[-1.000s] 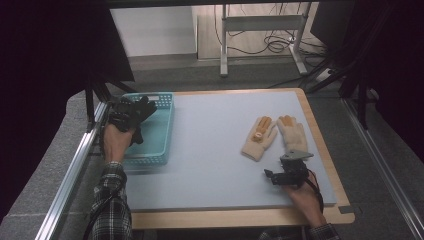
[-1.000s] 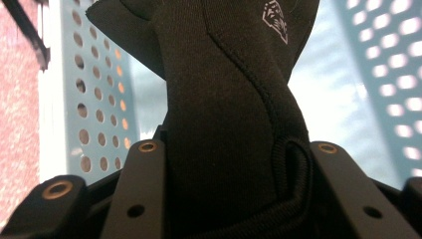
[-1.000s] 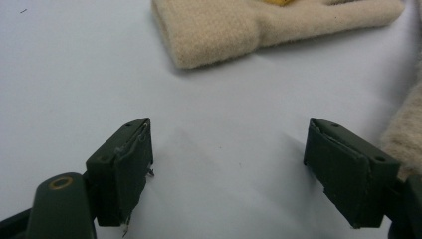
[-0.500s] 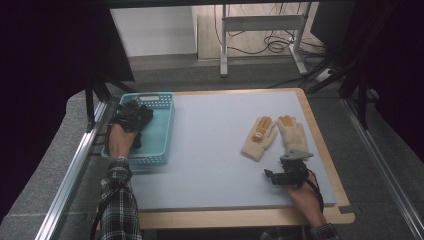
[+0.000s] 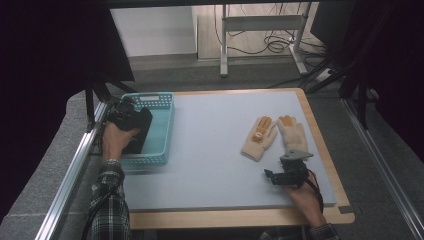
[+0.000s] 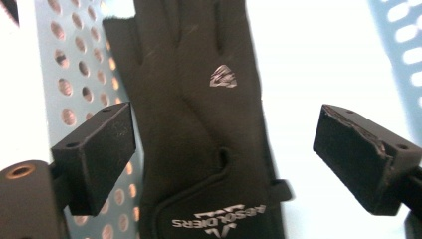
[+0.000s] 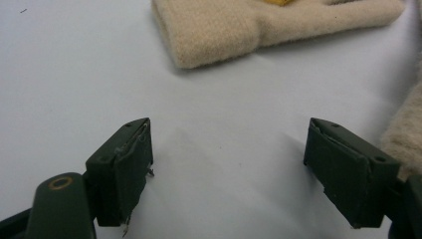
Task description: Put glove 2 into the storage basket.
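the black glove [image 6: 199, 124] lies flat in the light blue perforated basket [image 5: 162, 130] at the table's left edge, fingers stretched out straight, a small silver emblem on its back and white lettering across the cuff. the two beige knit gloves [image 5: 275, 137] lie side by side on the table's right part, orange patches at their finger ends, cuffs toward the person.

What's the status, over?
Left gripper just opened, black glove lying free in basket. Right gripper open, empty, near beige gloves. Nothing in the way.
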### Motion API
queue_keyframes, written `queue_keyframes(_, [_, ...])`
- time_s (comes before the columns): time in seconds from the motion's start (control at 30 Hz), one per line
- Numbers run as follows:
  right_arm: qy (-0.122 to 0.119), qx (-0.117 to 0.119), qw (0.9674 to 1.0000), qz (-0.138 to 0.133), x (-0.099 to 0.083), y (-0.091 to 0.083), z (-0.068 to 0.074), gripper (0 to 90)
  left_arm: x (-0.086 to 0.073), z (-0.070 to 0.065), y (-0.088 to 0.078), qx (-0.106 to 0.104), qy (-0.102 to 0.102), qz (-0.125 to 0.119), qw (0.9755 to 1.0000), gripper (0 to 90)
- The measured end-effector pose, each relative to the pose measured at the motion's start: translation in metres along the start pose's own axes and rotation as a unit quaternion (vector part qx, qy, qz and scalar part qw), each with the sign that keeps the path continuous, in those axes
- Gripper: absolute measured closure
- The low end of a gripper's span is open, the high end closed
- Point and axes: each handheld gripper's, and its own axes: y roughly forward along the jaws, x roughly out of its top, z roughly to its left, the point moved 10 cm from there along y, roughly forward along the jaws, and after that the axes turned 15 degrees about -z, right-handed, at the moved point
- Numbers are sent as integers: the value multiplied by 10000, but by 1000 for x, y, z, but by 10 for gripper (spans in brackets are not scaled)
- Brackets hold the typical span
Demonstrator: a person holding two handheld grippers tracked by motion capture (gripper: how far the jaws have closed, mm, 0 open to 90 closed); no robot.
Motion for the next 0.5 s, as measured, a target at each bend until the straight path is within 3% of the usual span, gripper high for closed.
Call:
queue_keyframes(0.07, [-1, 1, 10000, 0, 0, 0, 0, 190, 4, -6, -6, -212, -66, -198, 9996, 68])
queue_keyframes(0.2, [-2, 0, 10000, -1, 0, 0, 0, 190, 11, -22, -17, -618, -191, -577, 9962, 45])
queue_keyframes(0.3, [-9, -2, 10000, -1, 0, 0, 0, 190, 12, -30, -24, -749, -61, -691, 9948, 29])
queue_keyframes(0.5, [-10, -2, 10000, -1, 0, 0, 0, 190, 18, -52, -38, -1064, 88, -966, 9896, 12])
